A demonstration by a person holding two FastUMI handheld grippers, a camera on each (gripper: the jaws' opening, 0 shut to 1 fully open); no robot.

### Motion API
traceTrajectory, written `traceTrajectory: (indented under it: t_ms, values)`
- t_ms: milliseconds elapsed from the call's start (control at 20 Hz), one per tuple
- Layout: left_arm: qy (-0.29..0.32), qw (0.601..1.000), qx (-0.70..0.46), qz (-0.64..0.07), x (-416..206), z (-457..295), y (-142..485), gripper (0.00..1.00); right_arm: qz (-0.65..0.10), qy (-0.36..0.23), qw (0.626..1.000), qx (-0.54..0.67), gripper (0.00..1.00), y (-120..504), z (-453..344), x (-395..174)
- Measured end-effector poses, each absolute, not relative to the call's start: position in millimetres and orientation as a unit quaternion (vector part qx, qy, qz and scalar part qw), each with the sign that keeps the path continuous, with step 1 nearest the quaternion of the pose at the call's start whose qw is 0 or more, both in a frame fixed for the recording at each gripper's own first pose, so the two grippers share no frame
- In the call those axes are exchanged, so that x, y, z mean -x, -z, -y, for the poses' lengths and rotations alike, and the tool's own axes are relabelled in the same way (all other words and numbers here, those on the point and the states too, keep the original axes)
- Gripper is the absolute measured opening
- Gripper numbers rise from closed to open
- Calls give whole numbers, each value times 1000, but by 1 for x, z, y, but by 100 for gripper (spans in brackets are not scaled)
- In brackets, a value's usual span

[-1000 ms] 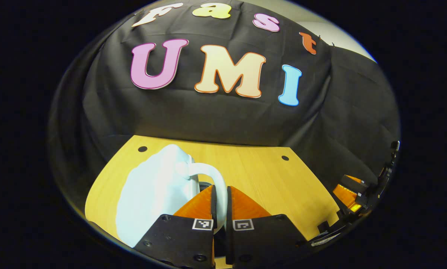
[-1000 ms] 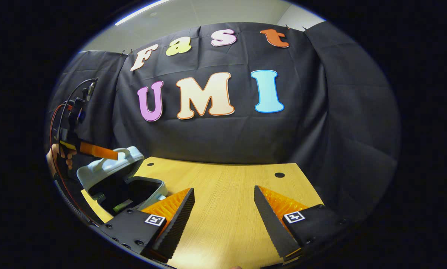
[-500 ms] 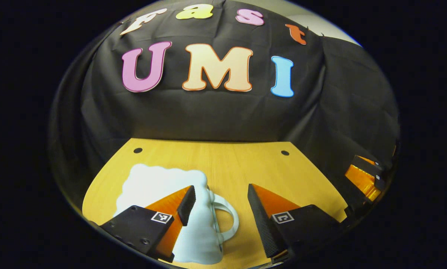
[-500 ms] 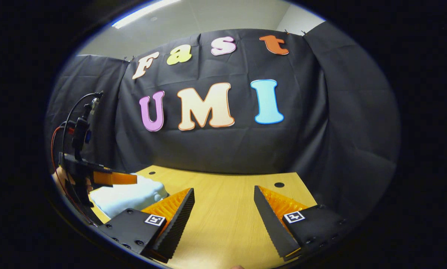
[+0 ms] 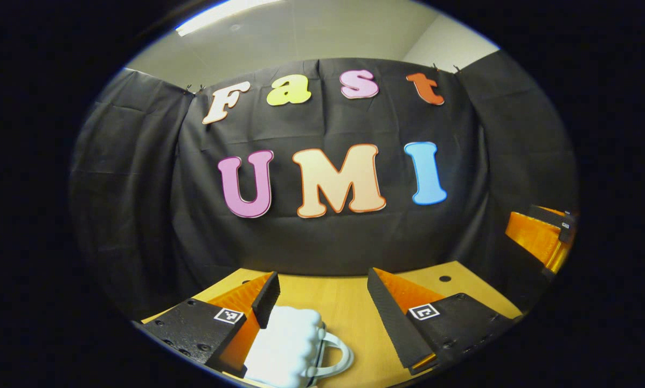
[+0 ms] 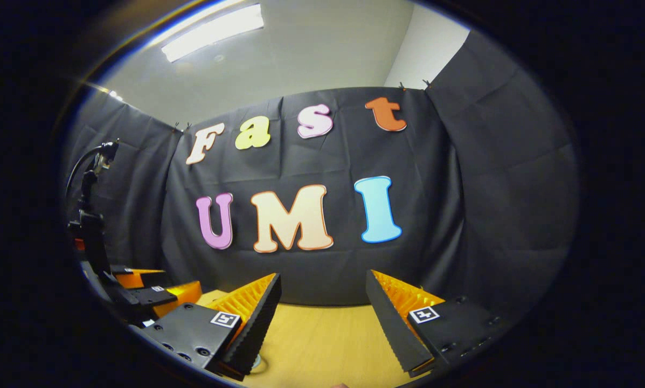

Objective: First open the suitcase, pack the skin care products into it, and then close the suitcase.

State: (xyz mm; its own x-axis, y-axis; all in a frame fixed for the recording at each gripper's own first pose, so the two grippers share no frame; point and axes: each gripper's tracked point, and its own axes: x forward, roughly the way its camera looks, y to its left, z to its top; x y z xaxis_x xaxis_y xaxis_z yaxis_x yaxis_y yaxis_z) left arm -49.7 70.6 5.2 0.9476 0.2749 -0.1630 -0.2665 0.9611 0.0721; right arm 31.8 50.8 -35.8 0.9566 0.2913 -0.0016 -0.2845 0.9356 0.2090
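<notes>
Left gripper view: the left gripper (image 5: 322,302) hangs wide open, gripping nothing, above the white suitcase (image 5: 284,347), which lies shut on the wooden table (image 5: 349,307), handle (image 5: 335,353) facing right. Its contents are hidden. Closing looks done; I judge the task finished.

Right gripper view: the right gripper (image 6: 322,307) is also spread wide and empty over the table.

Both views low over table (image 5: 349,302), facing booth's back wall (image 6: 322,161); both share wall, tabletop.
</notes>
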Motion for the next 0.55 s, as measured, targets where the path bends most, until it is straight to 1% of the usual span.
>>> traceTrajectory:
  t_ms: [100, 200, 400, 450, 500, 550]
  values:
    - [-129, 990, 1, -58, 49, -72, -25, 96, -1, -140, 985, -98, 97, 21, -51, -29]
    - [-121, 990, 2, -67, 52, -78, -28, 95, 8, -125, 989, -77, 98, 10, -48, -22]
    - [-111, 992, -21, -61, 54, -90, -41, 96, 27, -119, 990, -63, 97, -5, -60, -7]
    - [-107, 992, -24, -60, 56, -91, -43, 99, 33, -123, 990, -63, 97, -9, -65, -3]
    - [-107, 993, -20, -42, 57, -94, -52, 96, 38, -125, 990, -61, 97, -14, -71, 0]
    - [-102, 994, -17, -39, 59, -92, -53, 96, 42, -128, 989, -60, 97, -15, -75, 2]
